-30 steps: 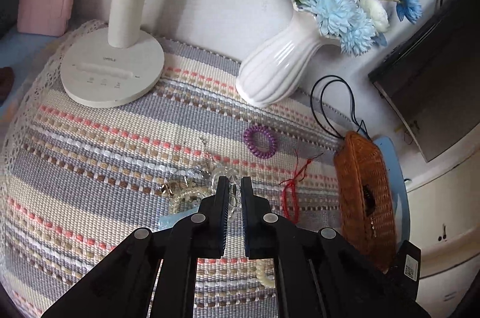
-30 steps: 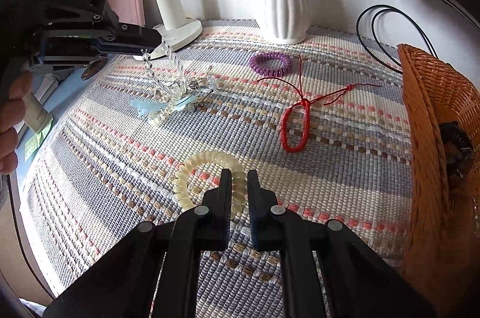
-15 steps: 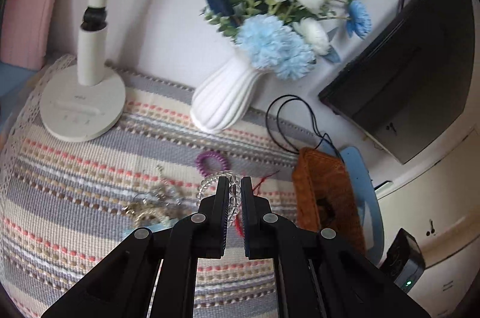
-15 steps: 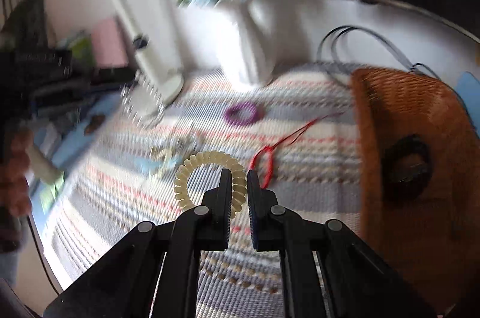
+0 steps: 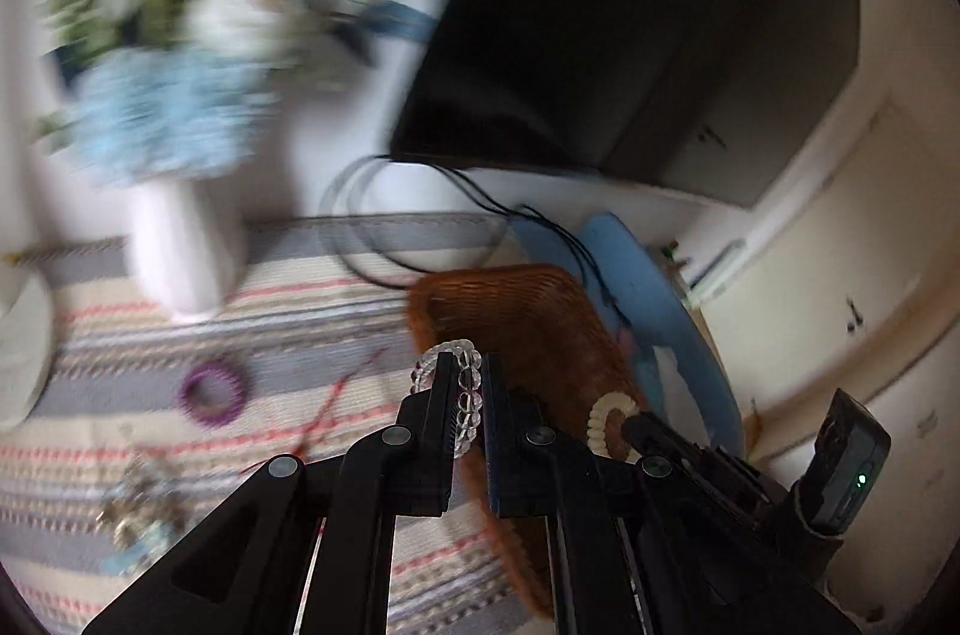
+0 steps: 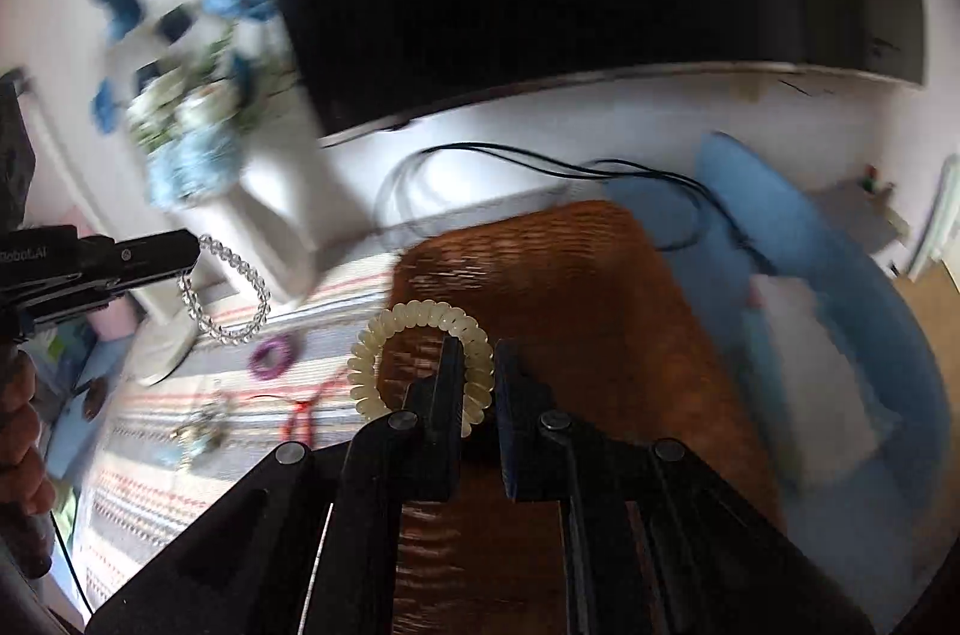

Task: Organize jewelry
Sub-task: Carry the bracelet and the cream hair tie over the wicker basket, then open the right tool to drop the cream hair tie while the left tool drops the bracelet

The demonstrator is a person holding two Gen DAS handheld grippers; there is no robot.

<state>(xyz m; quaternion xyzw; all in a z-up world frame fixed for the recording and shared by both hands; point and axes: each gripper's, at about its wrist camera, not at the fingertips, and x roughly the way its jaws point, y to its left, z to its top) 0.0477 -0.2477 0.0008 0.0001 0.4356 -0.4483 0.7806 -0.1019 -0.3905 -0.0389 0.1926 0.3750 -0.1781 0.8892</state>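
Striped cloth (image 5: 312, 311) below — bead bracelet (image 5: 465, 395) hanging as a loop.

Both grippers are up off the striped cloth (image 5: 150, 335): the left gripper (image 5: 463, 371) carries the clear bead bracelet (image 5: 465, 395), the right gripper (image 6: 477, 365) the cream coil band (image 6: 420, 359), over the wicker basket (image 6: 600, 305)

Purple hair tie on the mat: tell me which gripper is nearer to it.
Left. The left gripper hangs above the mat beside the purple tie; the right gripper is farther off, over the basket.
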